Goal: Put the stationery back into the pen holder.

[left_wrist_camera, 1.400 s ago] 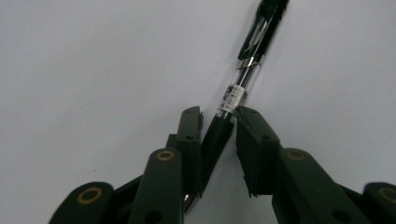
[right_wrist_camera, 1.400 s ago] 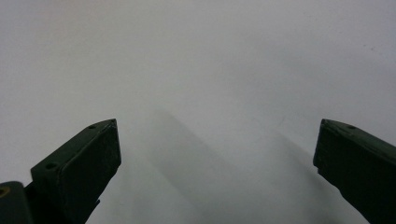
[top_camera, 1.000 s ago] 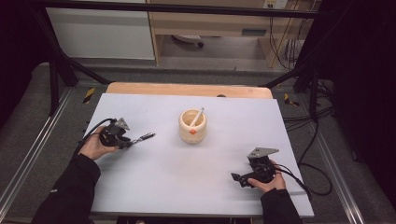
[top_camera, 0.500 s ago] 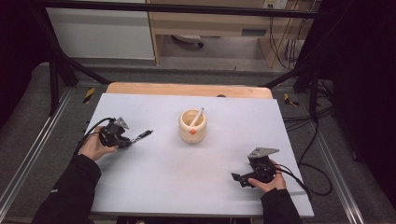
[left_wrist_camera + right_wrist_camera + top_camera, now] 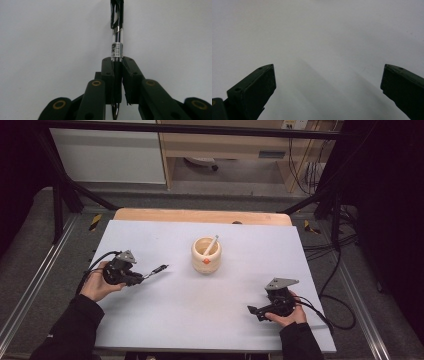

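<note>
Left gripper [image 5: 117, 65], in its own view: jaws closed on a pen [image 5: 117, 42], clamped across the lower barrel, with the clear barrel, a printed label band and the dark cap end projecting forward past the pads. The metal tip points back between the jaw arms. In the high view the left gripper [image 5: 137, 279] sits at the table's [image 5: 150, 320] left side, the pen [image 5: 156, 270] sticking out toward the cup [image 5: 206, 256] but well apart from it.

Right gripper [image 5: 328, 82], in its own view: jaws wide apart, nothing between them, bare table [image 5: 324, 32] ahead. In the high view it [image 5: 255, 310] rests near the front right edge, held in a hand [image 5: 287, 312].

Handling, as a judgement: the pen is light, stiff and smooth-walled; round plastic of this kind may roll or swivel between flat pads. The present hold near the tip end leaves most of the length overhanging, so a tilt could let it pivot. A hold nearer mid-barrel would steady it. No fragility beyond the tip.

Cup: pale, upright, centre of the table, an orange mark on its near wall, a white stick-like item [image 5: 212, 244] leaning inside it. It looks rigid and light enough to tip if knocked at the rim.

Hard to make out: the label print is too small to read; the pen's tip is cut off at the bottom of the left gripper view; the cup's interior below the rim is hidden; the leaning item cannot be identified for certain.
</note>
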